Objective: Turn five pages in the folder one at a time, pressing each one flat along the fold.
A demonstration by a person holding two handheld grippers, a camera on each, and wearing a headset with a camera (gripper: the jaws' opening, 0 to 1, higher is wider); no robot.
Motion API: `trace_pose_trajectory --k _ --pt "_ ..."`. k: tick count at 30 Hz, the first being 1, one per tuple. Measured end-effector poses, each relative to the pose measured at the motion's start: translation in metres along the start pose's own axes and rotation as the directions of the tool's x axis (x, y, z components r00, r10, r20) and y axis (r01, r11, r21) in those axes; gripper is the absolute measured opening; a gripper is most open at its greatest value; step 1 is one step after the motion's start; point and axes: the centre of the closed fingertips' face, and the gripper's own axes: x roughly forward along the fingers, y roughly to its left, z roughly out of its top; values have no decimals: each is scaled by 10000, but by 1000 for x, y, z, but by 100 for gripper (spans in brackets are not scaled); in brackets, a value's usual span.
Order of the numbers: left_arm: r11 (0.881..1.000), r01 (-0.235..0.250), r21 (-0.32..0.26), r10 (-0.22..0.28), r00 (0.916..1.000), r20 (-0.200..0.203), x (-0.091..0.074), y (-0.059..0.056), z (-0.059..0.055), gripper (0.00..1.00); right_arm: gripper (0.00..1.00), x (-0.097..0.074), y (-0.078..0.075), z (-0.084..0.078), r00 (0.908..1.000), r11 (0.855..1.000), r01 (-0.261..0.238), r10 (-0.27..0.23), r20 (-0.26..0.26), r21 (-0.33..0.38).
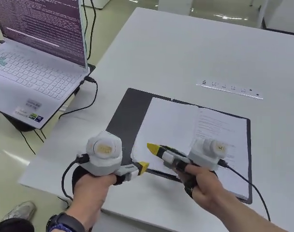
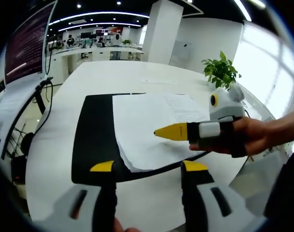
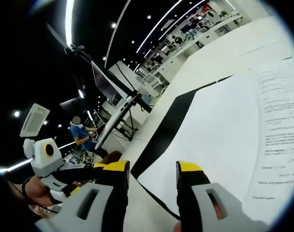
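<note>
on a white surface (image 1: pixel 185 48), a black folder (image 1: pixel 126 116) lies open near the front edge. part of its left cover is bare, and a blank white page (image 1: pixel 167 126) lies across the rest of that cover, beside a printed page (image 1: pixel 223 133) on the right. we see the left claw (image 2: pixel 148 166) spread wide with nothing in it, low at the folder's near left corner, its yellow tips pointing across the cover. the right claw (image 3: pixel 153 168), gripped in a hand (image 1: pixel 205 186), stands partly apart, narrower than the left. it hovers over the blank page's near edge and points left. that edge runs through the gap in the right gripper view, though we cannot tell whether the jaws touch the paper. an open laptop (image 1: pixel 36 67) sits to the left, a power strip (image 1: pixel 231 90) lies beyond the folder, and a potted plant (image 2: pixel 220 71) stands farther off.
</note>
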Motion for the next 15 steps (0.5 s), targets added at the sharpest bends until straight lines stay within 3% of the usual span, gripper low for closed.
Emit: trace_pose_trajectory --k 6,11,15 --pt "9985 423 342 -425 9991 47 8 -5 2 41 35 -35 -21 14 9953 9970 771 -774 589 64" --pt "9956 662 667 -651 9977 -191 15 -2 -5 35 35 -60 -31 15 9906 9931 1167 -1155 739 -113" --pt "9948 686 755 -668 9974 -267 19 4 -5 29 34 -76 -40 11 9840 9881 1537 -1532 911 13"
